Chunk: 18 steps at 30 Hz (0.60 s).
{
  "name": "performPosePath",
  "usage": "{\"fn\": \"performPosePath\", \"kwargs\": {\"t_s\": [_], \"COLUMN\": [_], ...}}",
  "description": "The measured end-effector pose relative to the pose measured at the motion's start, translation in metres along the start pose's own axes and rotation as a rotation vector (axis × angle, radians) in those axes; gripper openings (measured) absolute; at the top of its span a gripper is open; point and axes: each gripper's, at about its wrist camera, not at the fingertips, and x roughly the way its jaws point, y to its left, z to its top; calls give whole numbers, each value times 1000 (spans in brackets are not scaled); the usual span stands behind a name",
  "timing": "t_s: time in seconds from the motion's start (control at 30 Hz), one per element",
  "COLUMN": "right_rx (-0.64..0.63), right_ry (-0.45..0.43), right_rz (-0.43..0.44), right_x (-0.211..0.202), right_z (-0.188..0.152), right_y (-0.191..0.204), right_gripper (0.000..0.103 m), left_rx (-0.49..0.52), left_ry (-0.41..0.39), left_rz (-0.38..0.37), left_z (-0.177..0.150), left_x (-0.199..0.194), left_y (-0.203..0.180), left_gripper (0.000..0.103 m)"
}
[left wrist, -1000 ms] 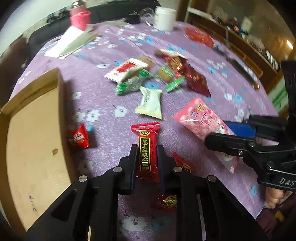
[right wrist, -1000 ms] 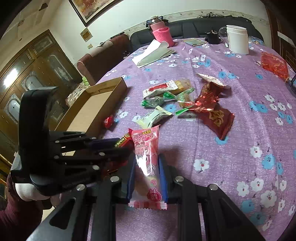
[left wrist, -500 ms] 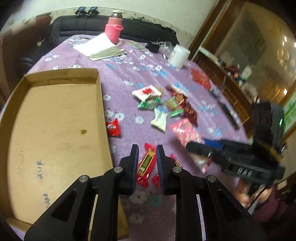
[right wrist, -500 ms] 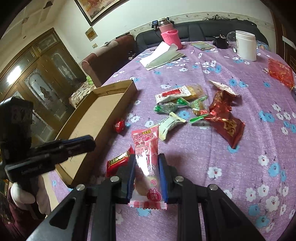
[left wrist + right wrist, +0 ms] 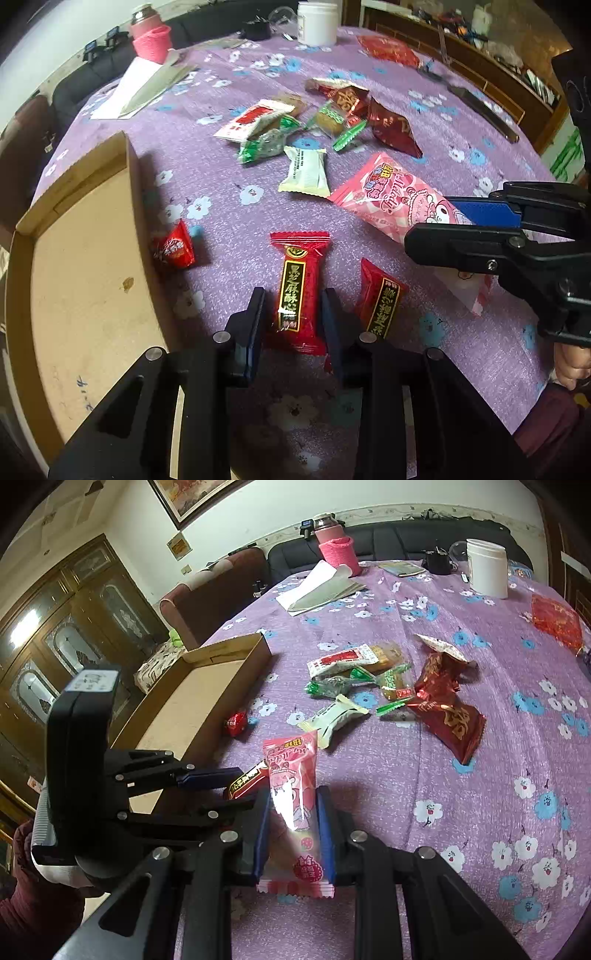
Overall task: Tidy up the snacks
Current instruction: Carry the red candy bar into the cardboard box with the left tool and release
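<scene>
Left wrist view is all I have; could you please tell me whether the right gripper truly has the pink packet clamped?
Observer: Yes. In the right wrist view the right gripper presses both fingers against the pink packet.
Operator: Which end does it hold?
Observer: The end with the strawberry print; its crimped edge sticks out toward the camera.
Operator: What stands beyond the cardboard box?
Observer: Past the cardboard box, a wooden cabinet with glass doors.

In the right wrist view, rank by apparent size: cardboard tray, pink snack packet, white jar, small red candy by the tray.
1. cardboard tray
2. pink snack packet, though nearness to the camera enlarges it
3. white jar
4. small red candy
</scene>
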Motion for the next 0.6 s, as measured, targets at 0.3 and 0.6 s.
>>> {"fn": "performPosePath", "kwargs": {"t_s": [0.3, 0.6], "right_rx": [33, 39], "right_ry": [-6, -15], "right_rz": [5, 12], "right_x": [-1, -9], "right_z": [-3, 1], "right_y": [-12, -19], "right_gripper": [27, 27], "left_rx": [-18, -292], "left_ry": [-47, -179], "left_rz": [-91, -231], "left_z": [5, -20], "left_x": [3, -34], "left_y": [-14, 26], "left_gripper": [18, 18]}}
